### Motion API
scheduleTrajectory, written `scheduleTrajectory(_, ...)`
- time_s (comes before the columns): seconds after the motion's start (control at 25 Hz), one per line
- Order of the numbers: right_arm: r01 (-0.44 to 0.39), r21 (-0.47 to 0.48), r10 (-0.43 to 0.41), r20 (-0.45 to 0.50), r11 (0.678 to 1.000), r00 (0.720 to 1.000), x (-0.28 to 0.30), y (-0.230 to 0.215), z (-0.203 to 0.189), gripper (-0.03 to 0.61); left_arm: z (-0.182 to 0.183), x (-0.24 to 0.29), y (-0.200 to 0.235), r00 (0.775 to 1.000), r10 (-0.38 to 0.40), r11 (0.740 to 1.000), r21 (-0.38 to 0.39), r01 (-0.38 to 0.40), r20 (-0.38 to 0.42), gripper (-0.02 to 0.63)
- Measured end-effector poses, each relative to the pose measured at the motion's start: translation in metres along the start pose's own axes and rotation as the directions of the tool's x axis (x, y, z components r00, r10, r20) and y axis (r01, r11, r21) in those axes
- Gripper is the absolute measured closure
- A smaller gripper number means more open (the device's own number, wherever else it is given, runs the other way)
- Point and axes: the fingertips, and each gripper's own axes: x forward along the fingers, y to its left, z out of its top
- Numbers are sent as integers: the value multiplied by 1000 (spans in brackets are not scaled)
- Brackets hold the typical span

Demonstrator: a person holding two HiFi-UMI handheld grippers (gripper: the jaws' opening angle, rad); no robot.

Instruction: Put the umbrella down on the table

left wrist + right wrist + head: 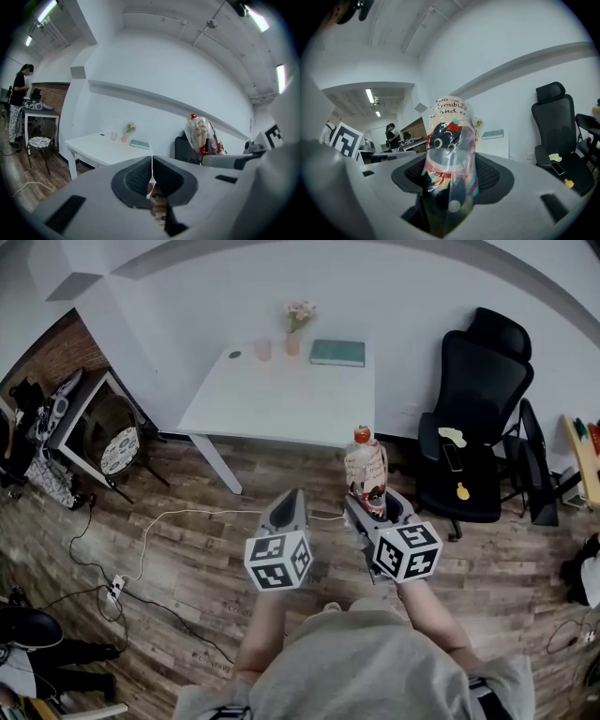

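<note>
Right gripper pinches the plastic-wrapped umbrella upright, left gripper pressed together and empty, both well short of the white worktop at 12 o'clock; the slick wrap could slip in transit, or a far reach could topple the vase.

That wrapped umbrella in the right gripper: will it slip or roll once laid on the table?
The umbrella sits in a glossy clear sleeve, so it may slide within the right gripper. Its folded body looks roundish, so laid flat on the white table it could roll a little.
</note>
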Motion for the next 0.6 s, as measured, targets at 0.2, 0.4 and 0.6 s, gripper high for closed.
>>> scheduleTrajectory(0.2, 1, -3, -1, -9, 1000, 1000, 13, -4, 2, 307, -3, 8, 8, 1000, 6, 1000, 20, -5, -24, 604)
scheduleTrajectory(0.4, -5, -1, 5, -17, 1000, 1000, 28, -14, -2, 307, -8, 23, 17, 999, 21, 1000, 14, -21, -35, 604)
scheduleTrajectory(0.6, -23, 3, 23, -29, 1000, 999, 59, -25, -3, 307, -6, 50, 32, 998, 40, 999, 17, -39, -38, 604)
